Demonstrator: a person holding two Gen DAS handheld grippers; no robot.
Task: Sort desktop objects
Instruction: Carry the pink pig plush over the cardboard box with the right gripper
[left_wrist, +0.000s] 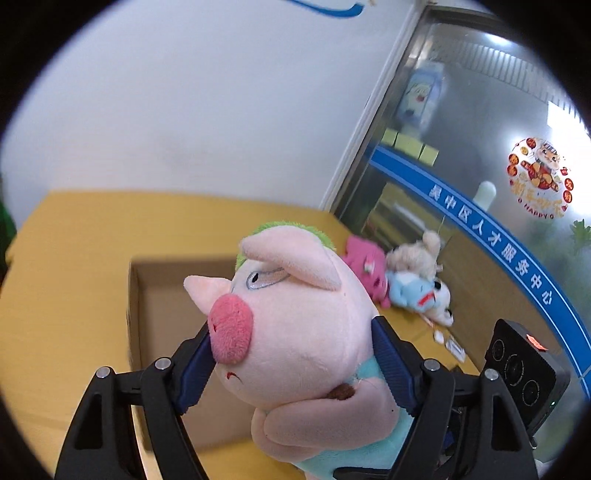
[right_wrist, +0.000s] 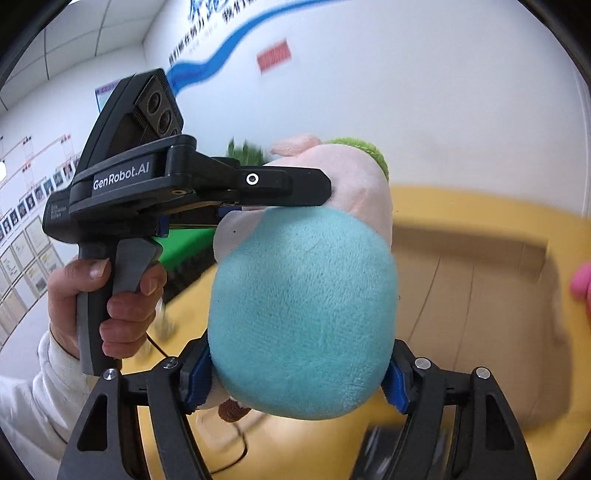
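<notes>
The pig plush (left_wrist: 295, 332) hides much of the cardboard box (left_wrist: 166, 295) at center frame; the box (right_wrist: 480, 295) is motion-blurred at right.

Showing: one pig plush (left_wrist: 303, 332) between the claws; three plush toys (left_wrist: 402, 280) piling beyond, right; one cardboard box (left_wrist: 166, 295) sitting behind, left.

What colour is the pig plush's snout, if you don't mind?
Darker pink on the pig plush, clearest in the left wrist view.
</notes>
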